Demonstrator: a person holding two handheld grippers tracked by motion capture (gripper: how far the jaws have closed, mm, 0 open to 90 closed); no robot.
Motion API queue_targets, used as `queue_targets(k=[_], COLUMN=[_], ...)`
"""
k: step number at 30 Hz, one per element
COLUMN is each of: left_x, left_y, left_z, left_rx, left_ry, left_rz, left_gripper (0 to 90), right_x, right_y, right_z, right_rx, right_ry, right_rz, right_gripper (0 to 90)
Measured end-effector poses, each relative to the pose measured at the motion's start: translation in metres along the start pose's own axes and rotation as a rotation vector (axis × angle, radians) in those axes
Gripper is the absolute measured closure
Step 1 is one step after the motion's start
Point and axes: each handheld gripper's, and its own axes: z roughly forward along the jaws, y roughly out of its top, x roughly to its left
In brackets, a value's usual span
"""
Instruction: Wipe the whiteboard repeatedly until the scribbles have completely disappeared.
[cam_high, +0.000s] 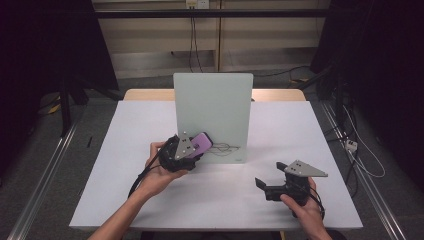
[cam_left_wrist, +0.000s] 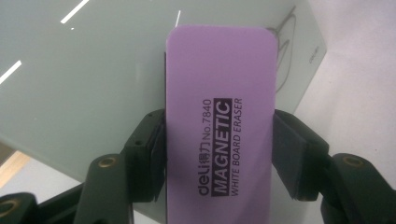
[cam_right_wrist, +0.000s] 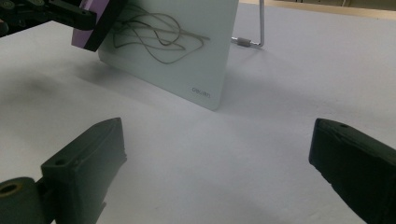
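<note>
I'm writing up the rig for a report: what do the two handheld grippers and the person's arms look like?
Both the left gripper and the right gripper are black, each with two blocky jaws, brass-coloured screw inserts and a grey three-cornered plate on top. A black cable trails from each. The person's forearms are bare, no sleeves or gloves in sight.

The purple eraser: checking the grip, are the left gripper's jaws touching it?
Touching. The left gripper view shows both black jaws pressed against the sides of the eraser, with the left gripper closed on it.

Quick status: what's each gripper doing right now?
Left gripper: shut on the purple rectangular magnetic whiteboard eraser.
Right gripper: open, holding nothing.
</note>
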Motion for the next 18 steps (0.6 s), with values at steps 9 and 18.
queue_targets(k=[9, 18], left_x=[-0.003, -0.006], left_y=[0.002, 0.012], left_z=[0.004, 0.010], left_rx=[-0.001, -0.015], left_ry=[-0.013, -0.020], left_rz=[-0.043, -0.043], left_gripper=[41.0, 41.0], right_x=[0.001, 0.000], right_y=[0.000, 0.000], right_z=[-0.001, -0.001], right_rx=[-0.001, -0.002], right_ry=[0.008, 0.011], right_rz=[-0.003, -0.002], right_gripper=[3.7, 3.7])
